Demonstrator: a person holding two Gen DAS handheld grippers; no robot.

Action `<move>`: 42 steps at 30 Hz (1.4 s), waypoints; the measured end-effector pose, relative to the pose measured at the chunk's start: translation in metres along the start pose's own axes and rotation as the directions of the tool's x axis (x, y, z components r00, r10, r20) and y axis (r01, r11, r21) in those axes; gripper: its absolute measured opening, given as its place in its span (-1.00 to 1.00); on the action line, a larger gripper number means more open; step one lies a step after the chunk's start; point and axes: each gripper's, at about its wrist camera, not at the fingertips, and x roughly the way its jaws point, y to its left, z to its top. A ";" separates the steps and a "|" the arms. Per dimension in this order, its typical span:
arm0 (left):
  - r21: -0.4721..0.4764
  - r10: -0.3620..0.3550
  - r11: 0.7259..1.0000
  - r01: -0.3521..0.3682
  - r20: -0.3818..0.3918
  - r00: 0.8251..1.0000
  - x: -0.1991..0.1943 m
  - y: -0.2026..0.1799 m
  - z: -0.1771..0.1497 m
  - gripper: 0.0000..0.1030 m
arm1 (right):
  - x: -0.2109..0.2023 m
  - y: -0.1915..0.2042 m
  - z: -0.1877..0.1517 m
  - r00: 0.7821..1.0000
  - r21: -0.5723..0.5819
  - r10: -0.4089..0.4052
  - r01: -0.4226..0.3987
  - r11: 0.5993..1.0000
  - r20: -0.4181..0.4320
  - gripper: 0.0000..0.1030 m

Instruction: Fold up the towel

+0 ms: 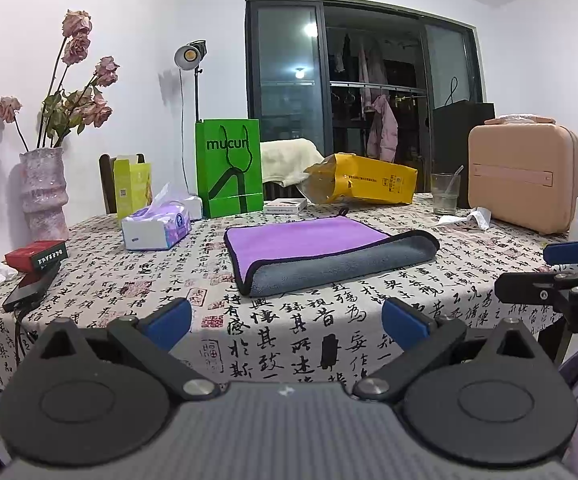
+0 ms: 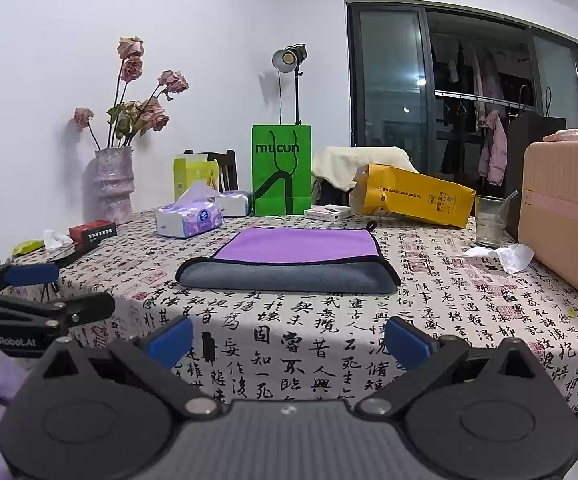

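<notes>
A purple towel with a grey underside and black edging [image 1: 321, 248] lies on the table, its near edge folded over so the grey side shows; it also shows in the right wrist view [image 2: 289, 260]. My left gripper [image 1: 287, 320] is open and empty, held back above the near table edge, apart from the towel. My right gripper [image 2: 288, 338] is open and empty, also short of the towel. The right gripper shows at the right edge of the left wrist view [image 1: 561, 272]; the left gripper shows at the left edge of the right wrist view [image 2: 45, 292].
The table has a calligraphy-print cloth [image 1: 289, 344]. Behind the towel stand a green paper bag [image 1: 229, 168], a yellow bag [image 1: 365, 180], a tissue pack [image 1: 155, 228], a glass [image 1: 445, 194], a pink case [image 1: 525, 176] and a vase of dried roses [image 1: 45, 192]. A red box [image 1: 37, 254] lies left.
</notes>
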 end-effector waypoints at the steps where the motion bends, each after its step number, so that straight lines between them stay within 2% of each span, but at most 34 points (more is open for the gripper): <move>1: 0.001 -0.002 1.000 0.002 0.000 1.000 0.000 -0.001 0.000 1.00 | 0.001 -0.001 0.000 1.000 0.002 0.001 -0.001 1.000 -0.001 0.99; 42: 0.006 -0.015 1.000 0.015 -0.005 1.000 0.002 -0.003 -0.003 1.00 | 0.006 -0.005 -0.005 0.999 0.044 -0.004 0.005 0.999 -0.033 1.00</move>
